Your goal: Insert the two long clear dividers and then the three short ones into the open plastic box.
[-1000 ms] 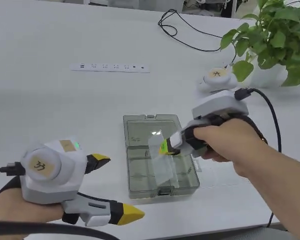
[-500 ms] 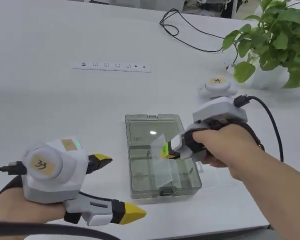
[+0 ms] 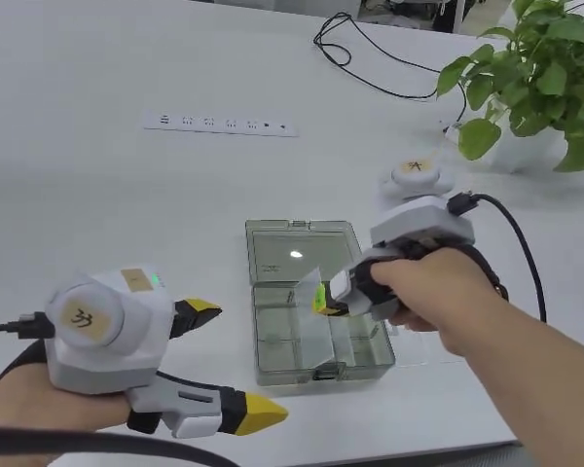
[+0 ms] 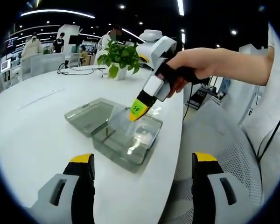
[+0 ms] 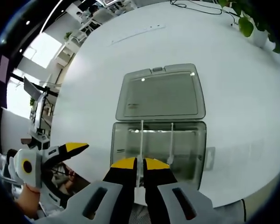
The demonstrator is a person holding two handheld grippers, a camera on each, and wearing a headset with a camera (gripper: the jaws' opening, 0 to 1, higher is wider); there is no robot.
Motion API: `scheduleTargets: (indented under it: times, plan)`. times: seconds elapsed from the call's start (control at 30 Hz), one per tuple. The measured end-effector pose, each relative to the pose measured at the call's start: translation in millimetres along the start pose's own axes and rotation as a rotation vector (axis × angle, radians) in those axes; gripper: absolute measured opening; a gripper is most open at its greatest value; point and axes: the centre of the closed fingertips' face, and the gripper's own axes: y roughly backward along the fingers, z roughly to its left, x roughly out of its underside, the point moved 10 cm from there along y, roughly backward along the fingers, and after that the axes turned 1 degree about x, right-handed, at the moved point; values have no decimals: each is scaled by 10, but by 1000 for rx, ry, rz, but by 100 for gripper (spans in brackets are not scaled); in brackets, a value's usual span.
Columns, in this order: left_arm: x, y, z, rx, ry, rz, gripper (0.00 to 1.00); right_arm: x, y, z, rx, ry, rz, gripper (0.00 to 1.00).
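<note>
Pinching a clear divider (image 3: 311, 326) edge-on between nearly closed jaws, the right hand-held gripper (image 3: 320, 298) hangs over the open plastic box (image 3: 257, 342) at the middle of the worktop (image 3: 127, 214). It sits a little lower toward the tray than 1 second ago, and the divider's bottom edge is down inside. A 2nd divider (image 5: 171, 140) stands just to its right. At the near left, the left hand-held gripper (image 3: 232, 362) stays wide and empty, well apart from the box.
</note>
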Motion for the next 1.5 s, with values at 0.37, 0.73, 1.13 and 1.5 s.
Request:
scheduleTargets:
  times: [0.37,0.73,1.13,1.5]
  plan:
    - [18,-6,13,0,10,2,87,-22,-56,38,9,32,11,7]
    - [37,-16,17,-1,21,4,86,-21,-75,29,25,50,11,7]
    - [38,-33,4,3,21,5,86,-26,-63,108,62,130,6,7]
    - [37,-30,-2,3,24,5,86,-12,-73,167,105,212,0,7]
